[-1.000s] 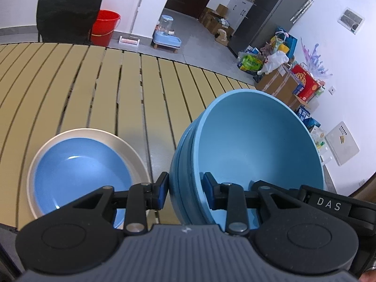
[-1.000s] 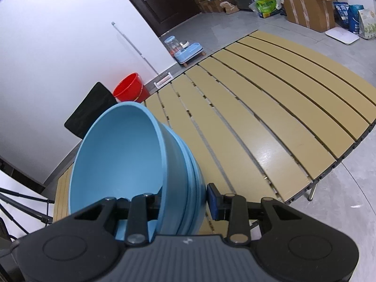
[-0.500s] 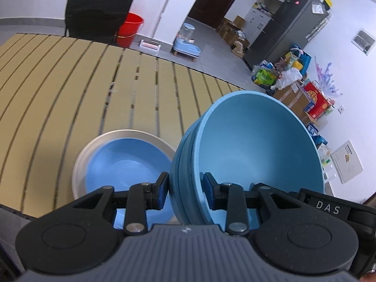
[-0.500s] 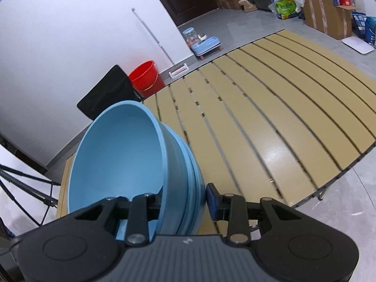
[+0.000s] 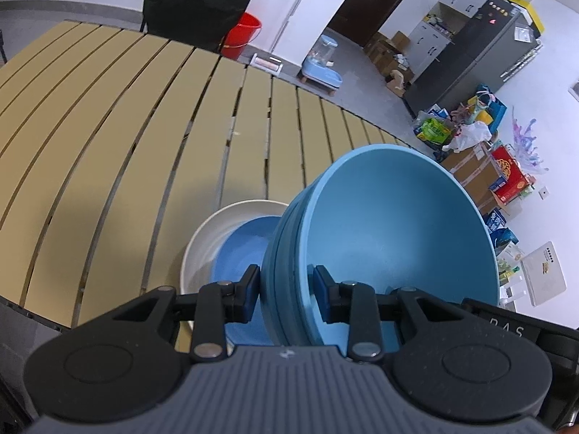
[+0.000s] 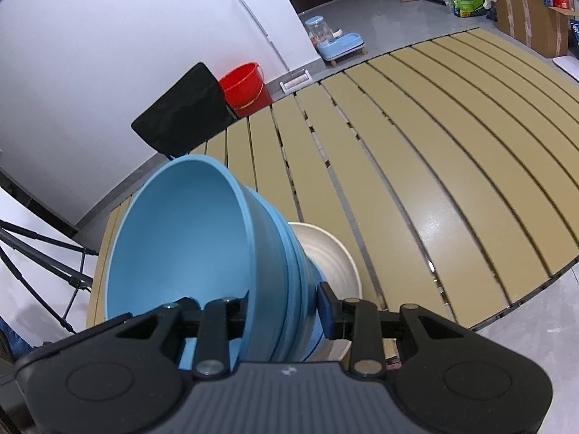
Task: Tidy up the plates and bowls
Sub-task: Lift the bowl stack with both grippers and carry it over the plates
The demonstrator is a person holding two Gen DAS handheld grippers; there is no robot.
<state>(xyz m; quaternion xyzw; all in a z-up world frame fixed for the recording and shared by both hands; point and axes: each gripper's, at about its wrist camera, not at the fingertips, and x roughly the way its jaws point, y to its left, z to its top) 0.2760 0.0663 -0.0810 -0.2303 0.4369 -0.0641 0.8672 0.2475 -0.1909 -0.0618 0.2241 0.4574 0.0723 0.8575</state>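
1. The left gripper (image 5: 286, 294) is clamped on the near rim of a nested stack of light-blue plastic bowls (image 5: 391, 238), one blue pad on the outside wall and the other inside the top bowl. So it's only partly open, closed on the rims.
2. The right gripper (image 6: 284, 307) grips the same stack of bowls (image 6: 181, 253) on the opposite side, again one pad inside and one outside, pinching the stacked rims.
3. The stack sits tilted between the two grippers, held above the tan slatted wooden table (image 5: 108, 144).
4. Right below and beside the stack is a cream-coloured round plate (image 5: 217, 231) with a blue shallow dish (image 5: 249, 249) lying in it. The plate rests on the table near its front edge. Can't tell whether the bowls touch it.
5. Background stuff: a black chair (image 5: 195, 7) at the far side of the table, and a red plastic bucket (image 5: 244, 34) on the floor just behind it.
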